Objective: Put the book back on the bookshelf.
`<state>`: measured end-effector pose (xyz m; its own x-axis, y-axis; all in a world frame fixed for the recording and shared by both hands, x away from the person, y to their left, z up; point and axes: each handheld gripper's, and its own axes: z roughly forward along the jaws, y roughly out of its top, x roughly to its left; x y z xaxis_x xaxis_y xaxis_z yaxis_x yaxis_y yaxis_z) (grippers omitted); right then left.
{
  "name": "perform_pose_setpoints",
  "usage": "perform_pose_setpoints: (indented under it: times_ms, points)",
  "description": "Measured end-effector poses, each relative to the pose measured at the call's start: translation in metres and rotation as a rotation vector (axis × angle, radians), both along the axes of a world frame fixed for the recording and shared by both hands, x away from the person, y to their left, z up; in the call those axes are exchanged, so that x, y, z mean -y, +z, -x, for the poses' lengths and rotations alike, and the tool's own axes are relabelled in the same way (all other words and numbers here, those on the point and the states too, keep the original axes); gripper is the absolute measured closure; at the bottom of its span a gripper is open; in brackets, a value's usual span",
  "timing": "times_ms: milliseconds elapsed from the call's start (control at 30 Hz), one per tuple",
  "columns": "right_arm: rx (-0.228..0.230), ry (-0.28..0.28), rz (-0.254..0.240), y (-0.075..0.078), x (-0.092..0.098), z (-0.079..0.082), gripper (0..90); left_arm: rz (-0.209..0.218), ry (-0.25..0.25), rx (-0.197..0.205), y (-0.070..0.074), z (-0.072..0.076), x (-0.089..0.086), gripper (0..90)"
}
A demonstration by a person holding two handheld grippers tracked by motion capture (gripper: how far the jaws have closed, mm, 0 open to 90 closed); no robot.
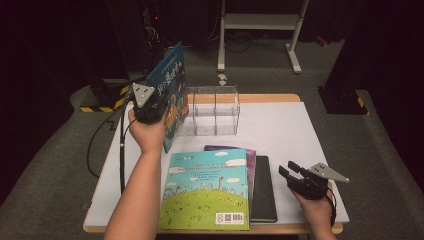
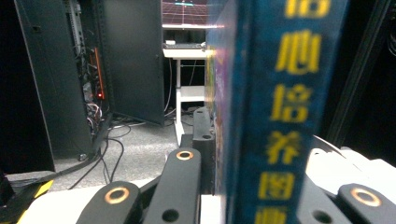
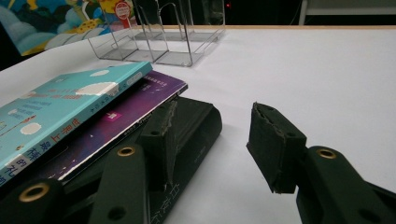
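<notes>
High view: at upper left the left gripper (image 1: 150,102) clamps an upright blue picture book (image 1: 172,85) just beside the clear acrylic rack (image 1: 212,111). Lower centre, a stack of books (image 1: 215,192) lies flat on the table (image 1: 285,130). At lower right the right gripper (image 1: 290,172) rests, jaws partly apart and empty.

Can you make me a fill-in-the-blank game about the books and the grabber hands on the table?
1. The left gripper holds a blue book that stands ____.
2. The clear rack has ____ books in it.
3. The right gripper has its jaws ____, with nothing between them.
4. On the table, the top book of the stack shows green ____ under a sky with clouds.

Missing words: upright; no; open; grass
</notes>
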<state>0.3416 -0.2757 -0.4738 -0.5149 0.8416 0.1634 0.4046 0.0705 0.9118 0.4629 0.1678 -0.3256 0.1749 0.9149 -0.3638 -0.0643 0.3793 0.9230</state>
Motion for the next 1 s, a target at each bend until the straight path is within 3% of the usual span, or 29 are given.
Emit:
perform_pose_setpoints:
  times_ms: [633,833,1000]
  points:
    - [-0.001,0.005,-0.023,0.002,0.002,0.001,51.5,-0.022,0.025,-0.02,-0.022,-0.026,0.006,83.2]
    - [0.003,0.009,-0.009,0.001,0.0,0.002,51.5,-0.002,0.023,-0.007,-0.029,-0.028,0.008,83.2]
    - [-0.001,0.013,-0.008,0.001,-0.001,0.001,51.5,-0.014,0.021,0.001,-0.033,-0.022,0.009,83.0]
